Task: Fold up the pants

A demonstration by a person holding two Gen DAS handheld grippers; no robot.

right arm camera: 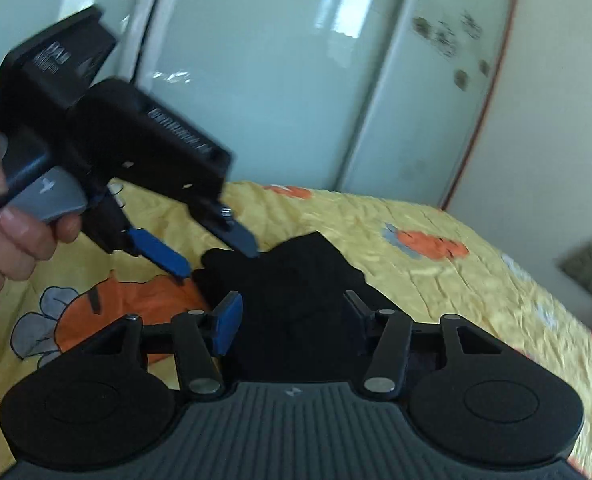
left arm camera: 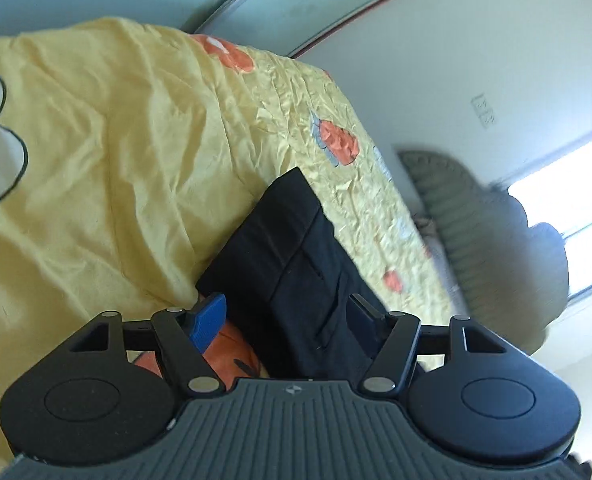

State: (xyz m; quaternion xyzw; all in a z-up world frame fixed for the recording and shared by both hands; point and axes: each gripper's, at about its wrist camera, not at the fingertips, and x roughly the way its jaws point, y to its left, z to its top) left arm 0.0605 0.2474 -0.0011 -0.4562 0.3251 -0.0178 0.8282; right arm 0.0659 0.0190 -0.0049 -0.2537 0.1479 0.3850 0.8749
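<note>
The black pants (left arm camera: 292,264) lie folded into a compact rectangle on the yellow bedspread (left arm camera: 108,152). My left gripper (left arm camera: 284,320) is open, its jaws wide apart over the near end of the pants, holding nothing. In the right wrist view the pants (right arm camera: 292,280) show as a dark bundle right in front of my right gripper (right arm camera: 292,320), which is open and empty. The left gripper (right arm camera: 216,258) also shows there, held by a hand, its fingertips just at the far left edge of the pants.
The bedspread (right arm camera: 436,280) has orange and grey cartoon prints. Pale green wardrobe doors (right arm camera: 276,80) stand behind the bed. A grey-green ribbed cushion (left arm camera: 476,216) and a bright window (left arm camera: 568,220) are at the right. The bed edge drops off at the right.
</note>
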